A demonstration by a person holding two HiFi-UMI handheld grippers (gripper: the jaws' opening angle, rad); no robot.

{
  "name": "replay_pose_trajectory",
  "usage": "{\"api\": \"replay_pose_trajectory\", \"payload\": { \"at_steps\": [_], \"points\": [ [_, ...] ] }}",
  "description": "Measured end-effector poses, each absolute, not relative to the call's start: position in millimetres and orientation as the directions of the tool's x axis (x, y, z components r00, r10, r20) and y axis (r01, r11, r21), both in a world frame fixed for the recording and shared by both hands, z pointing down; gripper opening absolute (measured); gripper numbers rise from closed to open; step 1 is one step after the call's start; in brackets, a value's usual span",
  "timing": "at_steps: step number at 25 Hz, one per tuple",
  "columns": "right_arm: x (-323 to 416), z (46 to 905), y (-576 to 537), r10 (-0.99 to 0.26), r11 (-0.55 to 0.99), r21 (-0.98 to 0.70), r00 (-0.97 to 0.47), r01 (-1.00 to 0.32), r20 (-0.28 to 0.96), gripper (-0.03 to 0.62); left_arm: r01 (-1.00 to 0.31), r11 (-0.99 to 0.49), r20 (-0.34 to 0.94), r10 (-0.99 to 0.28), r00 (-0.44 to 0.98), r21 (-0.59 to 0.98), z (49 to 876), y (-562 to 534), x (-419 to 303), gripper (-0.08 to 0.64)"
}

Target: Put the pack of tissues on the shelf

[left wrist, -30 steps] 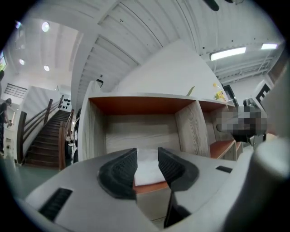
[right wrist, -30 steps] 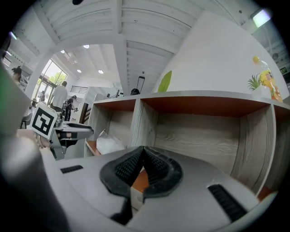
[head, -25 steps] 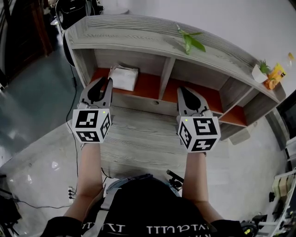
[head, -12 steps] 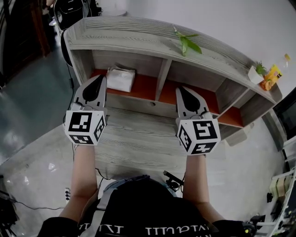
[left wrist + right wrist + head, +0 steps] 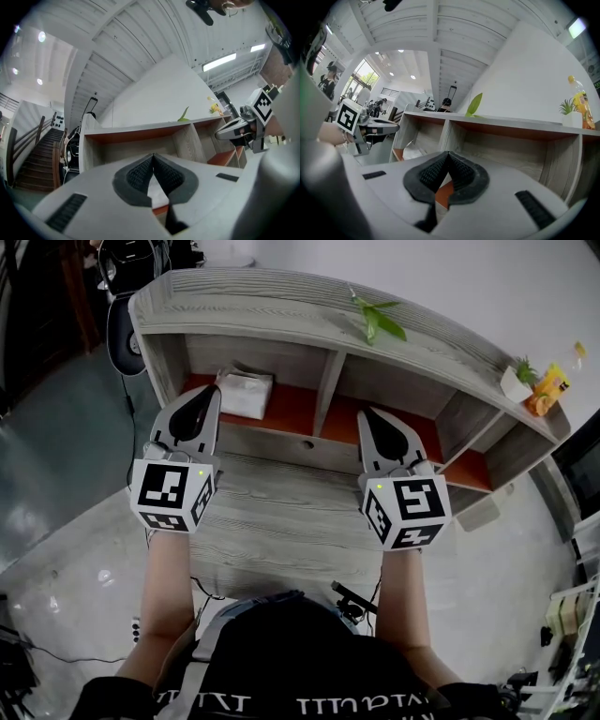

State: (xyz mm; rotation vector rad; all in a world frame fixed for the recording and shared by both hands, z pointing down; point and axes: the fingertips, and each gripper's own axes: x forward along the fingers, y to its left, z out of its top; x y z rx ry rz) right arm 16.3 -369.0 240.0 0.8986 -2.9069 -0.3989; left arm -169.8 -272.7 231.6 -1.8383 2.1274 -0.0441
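The white pack of tissues (image 5: 246,393) lies on the orange floor of the shelf's (image 5: 281,310) left compartment. My left gripper (image 5: 208,392) hovers just in front of it, over the desk (image 5: 281,521), jaws shut with nothing between them. The left gripper view shows the closed pads (image 5: 140,174), with a strip of the white pack (image 5: 157,191) behind them. My right gripper (image 5: 367,414) is held before the middle compartment, also shut and empty. The right gripper view shows the pack (image 5: 412,151) at the left, beyond the left gripper (image 5: 393,125).
A green leafy sprig (image 5: 377,320) lies on the shelf top. A small potted plant (image 5: 518,381) and an orange bottle (image 5: 548,390) stand at its right end. A black chair (image 5: 117,334) is at the shelf's left end. The middle and right compartments have orange floors.
The left gripper's jaws, slightly apart a second ago, have closed. Both grippers have stayed almost where they were in front of the shelf.
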Motion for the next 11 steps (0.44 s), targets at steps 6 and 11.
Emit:
{"api": "replay_pose_trajectory", "payload": {
  "at_steps": [6, 11],
  "points": [
    [18.3, 230.6, -366.2, -0.562, 0.791, 0.276, -0.827, -0.546, -0.025, 0.015, -0.957, 0.156, -0.233, -0.968, -0.099, -0.245, 227.2, -272.0, -163.8, 0.014],
    [18.9, 230.9, -363.7, -0.559, 0.789, 0.292, -0.829, -0.54, -0.025, 0.017, -0.958, 0.152, -0.235, -0.967, -0.094, -0.244, 227.3, -271.4, -160.4, 0.014]
  ]
}}
